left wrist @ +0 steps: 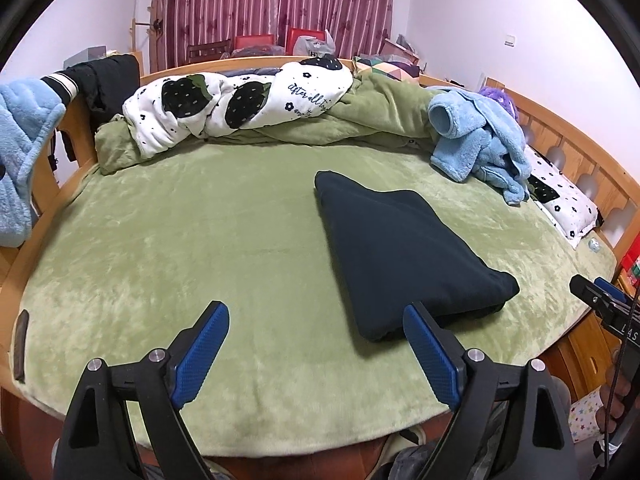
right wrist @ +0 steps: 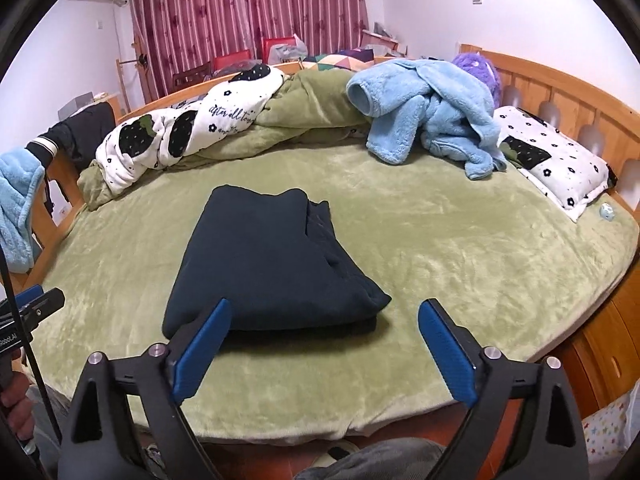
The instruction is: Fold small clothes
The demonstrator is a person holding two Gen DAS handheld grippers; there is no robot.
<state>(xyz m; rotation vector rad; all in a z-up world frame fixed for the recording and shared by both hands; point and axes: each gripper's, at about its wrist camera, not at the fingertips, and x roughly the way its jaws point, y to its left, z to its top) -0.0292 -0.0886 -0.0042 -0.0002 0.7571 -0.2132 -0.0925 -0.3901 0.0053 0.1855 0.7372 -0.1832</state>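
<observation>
Your dark garment [left wrist: 404,252] already lies folded into a compact stack on the green bed cover [left wrist: 160,248], just beyond your left gripper [left wrist: 316,354] and right gripper [right wrist: 326,350], both spread wide and empty, so only the rumpled blue fleece [right wrist: 424,112] near the headboard looks left to fold.

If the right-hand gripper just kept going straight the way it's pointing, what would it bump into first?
Probably the green blanket on the bed, just right of the folded dark garment. The right gripper is open and holds nothing; the garment's near corner lies close to that line, so depth leaves some doubt.
</observation>
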